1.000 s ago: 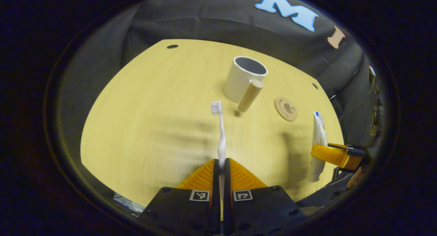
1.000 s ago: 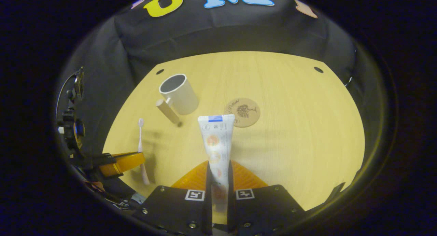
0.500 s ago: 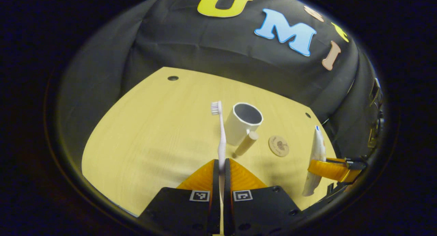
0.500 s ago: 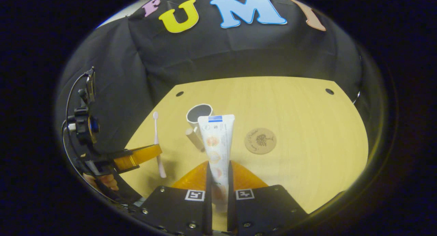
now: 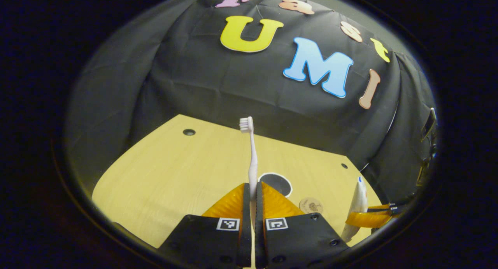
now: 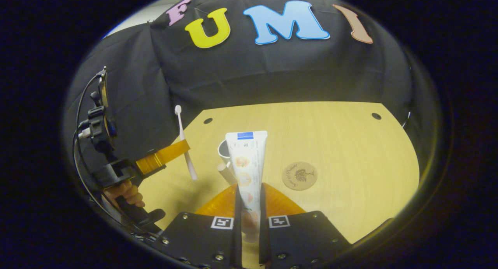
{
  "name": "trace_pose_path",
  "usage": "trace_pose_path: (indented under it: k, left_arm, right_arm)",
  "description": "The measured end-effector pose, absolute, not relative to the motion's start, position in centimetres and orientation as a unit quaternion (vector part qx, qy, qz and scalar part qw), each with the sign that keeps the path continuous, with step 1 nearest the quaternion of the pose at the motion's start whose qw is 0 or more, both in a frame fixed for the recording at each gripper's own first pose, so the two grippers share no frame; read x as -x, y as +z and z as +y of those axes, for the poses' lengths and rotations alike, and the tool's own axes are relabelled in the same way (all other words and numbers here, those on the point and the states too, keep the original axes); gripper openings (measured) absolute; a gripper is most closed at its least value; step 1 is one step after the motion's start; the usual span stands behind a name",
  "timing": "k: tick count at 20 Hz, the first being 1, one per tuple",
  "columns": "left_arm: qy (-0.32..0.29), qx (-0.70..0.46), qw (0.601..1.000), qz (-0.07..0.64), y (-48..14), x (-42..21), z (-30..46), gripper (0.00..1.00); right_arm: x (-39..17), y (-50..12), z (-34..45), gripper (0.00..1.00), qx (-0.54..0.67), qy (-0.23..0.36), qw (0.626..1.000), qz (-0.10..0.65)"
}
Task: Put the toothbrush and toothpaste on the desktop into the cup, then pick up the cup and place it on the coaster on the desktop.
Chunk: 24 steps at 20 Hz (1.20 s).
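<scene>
Left tongs (image 5: 251, 191) pinch the toothbrush (image 5: 252, 152) by its handle, bristles up, so its lower end can drop into the cup (image 5: 275, 183) just beyond. Right tongs (image 6: 249, 193) pinch the toothpaste (image 6: 246, 160) upright, likewise ready to go into the cup. The coaster (image 6: 299, 175) lies bare on the bench (image 6: 350, 152), beside the cup.

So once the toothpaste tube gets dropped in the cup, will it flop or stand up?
Probably stands: the toothpaste tube juts straight out of the right gripper without sagging, so it looks fairly stiff. It looks long beside the cup, so expect it to lean on the rim. Its glossy skin may slip.
</scene>
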<state>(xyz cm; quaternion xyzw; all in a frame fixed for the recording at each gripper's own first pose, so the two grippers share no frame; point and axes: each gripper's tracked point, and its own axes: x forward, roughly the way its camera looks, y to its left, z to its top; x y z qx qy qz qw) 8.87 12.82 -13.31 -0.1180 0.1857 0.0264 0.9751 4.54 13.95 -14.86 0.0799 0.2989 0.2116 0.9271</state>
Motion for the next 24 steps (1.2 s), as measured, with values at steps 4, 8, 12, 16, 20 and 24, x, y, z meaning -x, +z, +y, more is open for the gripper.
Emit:
trace_pose_path:
  k: [4,8,12,16,20,24]
  left_arm:
    - [0.019,0.122,0.98,0.154,-12.1,-11.4,12.3,0.1]
    - [-0.002,0.131,0.985,0.116,-11.0,-13.9,10.8,0.1]
    - [-0.01,0.127,0.987,0.095,-10.8,-16.5,9.8,0.1]
    - [-0.013,0.117,0.988,0.098,-12.2,-19.0,9.4,0.11]
    - [-0.013,0.098,0.987,0.127,-15.0,-20.3,9.3,0.1]
    - [-0.017,0.065,0.987,0.145,-16.9,-20.1,8.6,0.11]
  right_arm:
    - [-4.4,-15.0,13.8,0.18,-0.08,0.199,0.929,0.3]
    - [-4.3,-14.9,12.8,0.18,-0.074,0.183,0.933,0.3]
    - [-4.2,-15.5,11.8,0.18,-0.088,0.169,0.932,0.309]
    - [-4.3,-16.8,11.1,0.18,-0.092,0.154,0.93,0.322]
    - [-4.7,-17.0,11.1,0.18,-0.096,0.151,0.929,0.324]
    - [-4.8,-17.3,11.4,0.18,-0.11,0.157,0.923,0.333]
